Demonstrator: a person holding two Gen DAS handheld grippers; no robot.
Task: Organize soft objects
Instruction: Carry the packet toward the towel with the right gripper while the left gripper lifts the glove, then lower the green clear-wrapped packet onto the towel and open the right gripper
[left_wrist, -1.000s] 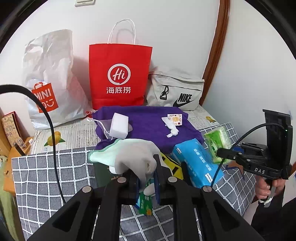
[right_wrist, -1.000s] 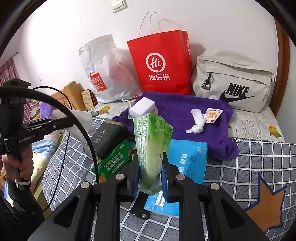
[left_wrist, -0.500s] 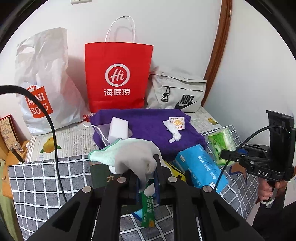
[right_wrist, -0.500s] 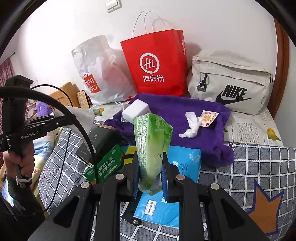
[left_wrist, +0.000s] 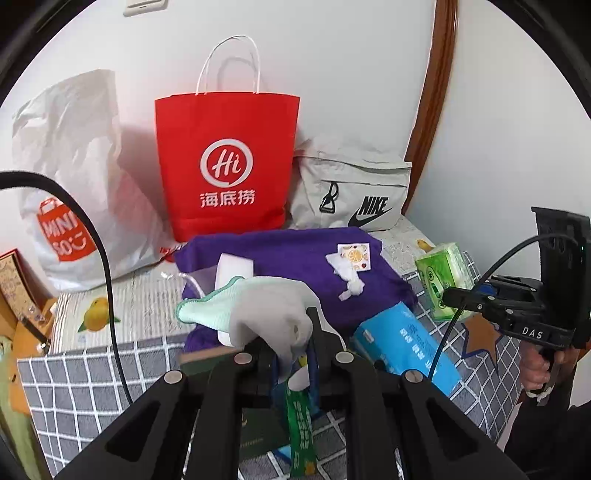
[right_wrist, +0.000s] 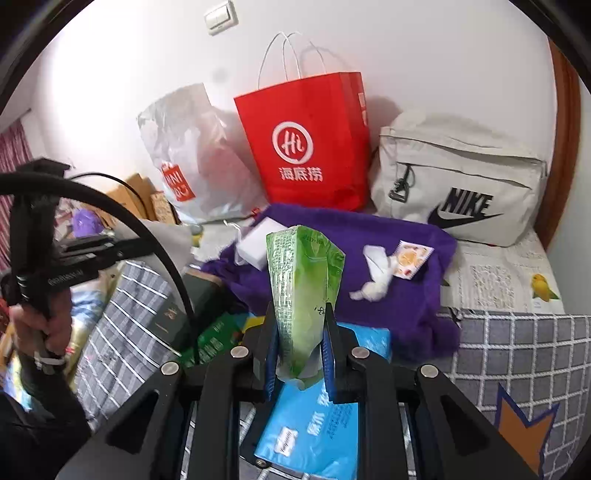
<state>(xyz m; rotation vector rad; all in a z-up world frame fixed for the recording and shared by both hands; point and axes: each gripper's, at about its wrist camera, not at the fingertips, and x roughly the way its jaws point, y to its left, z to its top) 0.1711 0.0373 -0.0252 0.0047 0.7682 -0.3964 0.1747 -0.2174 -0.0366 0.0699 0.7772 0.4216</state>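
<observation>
Green tissue pack (right_wrist: 303, 291) sat pinched upright in the right gripper (right_wrist: 299, 354), lifted over the blue pack (right_wrist: 317, 432). Left gripper (left_wrist: 293, 354) was clamped on a grey glove (left_wrist: 266, 310), also off the bed. Further back, a purple towel (left_wrist: 295, 266) carried a white sponge (left_wrist: 234, 267) and a crumpled tissue (left_wrist: 349, 280), unsorted. Red bag (left_wrist: 225, 166), white plastic bag (left_wrist: 70, 177) and grey pouch (left_wrist: 354, 192) stood against the wall. Judged early: two items in hand, none seen stowed.
</observation>
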